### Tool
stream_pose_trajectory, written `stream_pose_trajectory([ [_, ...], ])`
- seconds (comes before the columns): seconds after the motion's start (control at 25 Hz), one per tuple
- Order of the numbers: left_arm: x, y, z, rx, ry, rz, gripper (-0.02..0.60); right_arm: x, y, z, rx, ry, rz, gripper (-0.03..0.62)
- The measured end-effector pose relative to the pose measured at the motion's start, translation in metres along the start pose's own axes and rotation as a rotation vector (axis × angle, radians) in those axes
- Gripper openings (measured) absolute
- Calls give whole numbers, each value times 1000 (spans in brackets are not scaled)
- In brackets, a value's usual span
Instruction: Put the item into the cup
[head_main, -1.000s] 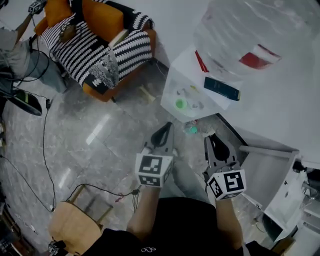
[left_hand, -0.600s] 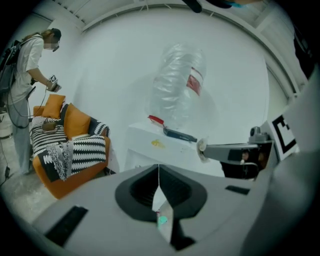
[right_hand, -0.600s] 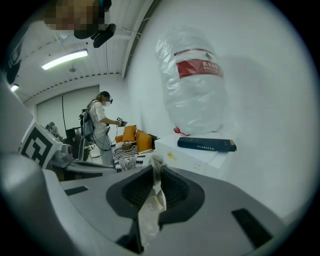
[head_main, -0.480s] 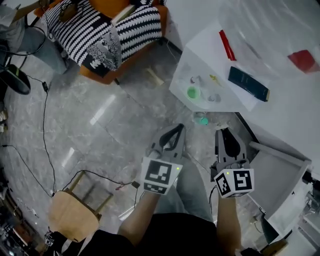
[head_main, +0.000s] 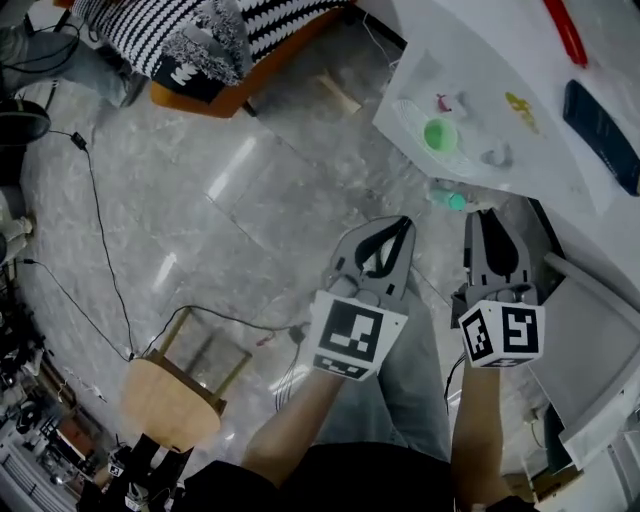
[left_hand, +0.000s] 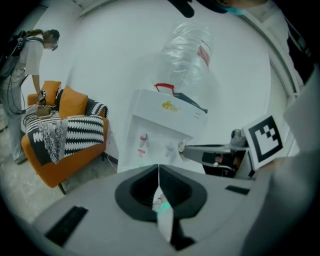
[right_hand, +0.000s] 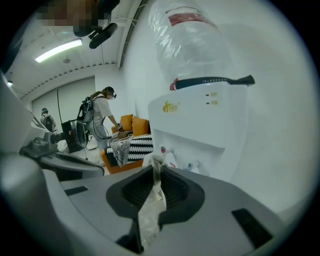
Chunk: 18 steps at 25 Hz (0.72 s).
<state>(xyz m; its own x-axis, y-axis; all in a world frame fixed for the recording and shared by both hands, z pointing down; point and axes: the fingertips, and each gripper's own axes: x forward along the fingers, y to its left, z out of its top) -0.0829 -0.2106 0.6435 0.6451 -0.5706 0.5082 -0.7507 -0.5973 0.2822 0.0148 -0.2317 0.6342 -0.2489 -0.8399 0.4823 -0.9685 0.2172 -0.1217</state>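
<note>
The left hand-held gripper (head_main: 403, 224) and the right hand-held gripper (head_main: 490, 216) hang over the floor (head_main: 250, 220) in front of the water dispenser (head_main: 480, 70), apart from anything they must handle. The left one's jaws are pressed together at the tips with nothing between them. The right one's show only a thin slit, and I can name nothing in it.

The green cup (head_main: 438, 133) sits on the dispenser's ledge below the taps. The likely thing to move is a small green-ended item (head_main: 449, 198) low at the dispenser's foot, just ahead of the right tips; I cannot tell what it is.

The jaws must open first. I judge that a hasty approach could nudge the item so that it rolls under the dispenser. The cup looks small and light, so a tilted drop could miss its mouth or tip it.

The item seems to lie on its side, long axis across the head view, green end to the right.
</note>
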Motion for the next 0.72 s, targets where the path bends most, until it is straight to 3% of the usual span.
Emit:
stream_pose_trajectory([
  [0.4,27,21,-40,-20,74,-15,14,70,-15,-42,8,6,-60,54],
  [0.72,45,38,-48,-37,95,-4,14,121,-38,-74,-84,90,-148,55],
])
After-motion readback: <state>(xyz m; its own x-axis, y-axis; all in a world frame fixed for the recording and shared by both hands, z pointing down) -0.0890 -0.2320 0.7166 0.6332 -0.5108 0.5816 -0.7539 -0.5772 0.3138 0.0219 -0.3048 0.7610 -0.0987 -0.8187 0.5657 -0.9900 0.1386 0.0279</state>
